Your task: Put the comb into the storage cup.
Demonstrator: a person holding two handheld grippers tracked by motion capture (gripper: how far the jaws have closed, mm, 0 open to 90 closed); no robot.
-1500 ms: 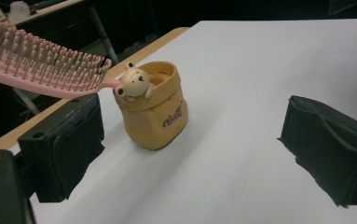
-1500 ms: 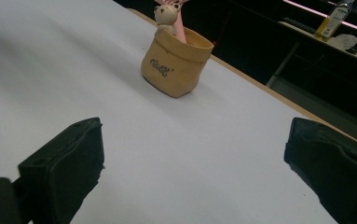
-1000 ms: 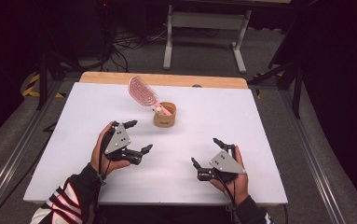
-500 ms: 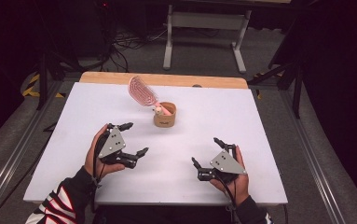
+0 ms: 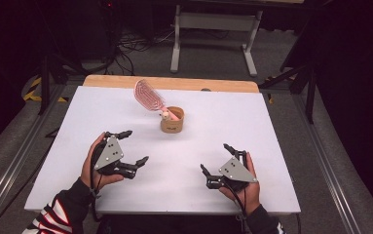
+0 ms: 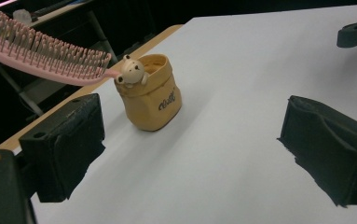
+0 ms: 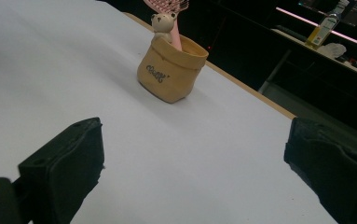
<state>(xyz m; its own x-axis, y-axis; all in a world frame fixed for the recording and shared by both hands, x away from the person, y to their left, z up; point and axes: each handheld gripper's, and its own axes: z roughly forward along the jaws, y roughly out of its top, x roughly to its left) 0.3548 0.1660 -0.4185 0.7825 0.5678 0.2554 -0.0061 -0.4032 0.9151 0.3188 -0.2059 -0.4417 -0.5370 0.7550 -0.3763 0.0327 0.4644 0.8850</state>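
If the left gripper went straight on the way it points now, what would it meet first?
Probably the tan pouch-shaped holder with the pink hairbrush leaning out of it: it sits slightly left of centre between the open left gripper jaws. Bare white table lies between; depth is uncertain.

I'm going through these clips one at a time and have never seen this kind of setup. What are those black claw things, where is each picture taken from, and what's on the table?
A person sits at a white table and holds a hand-operated two-jaw tool in each hand. There is no robot arm. In the high view, taken from above the person's side, the left gripper is on the left and the right gripper on the right. Both have their jaws spread wide and hold nothing.

The other two pictures come from small cameras riding on the grippers, looking out between each one's own black jaws.

On the table stands a small tan holder shaped like a rolled-down bag, with a tiny bear figure on its rim. A pink hairbrush stands in it handle-down, its head leaning away toward the table's far edge. Neither gripper touches them.
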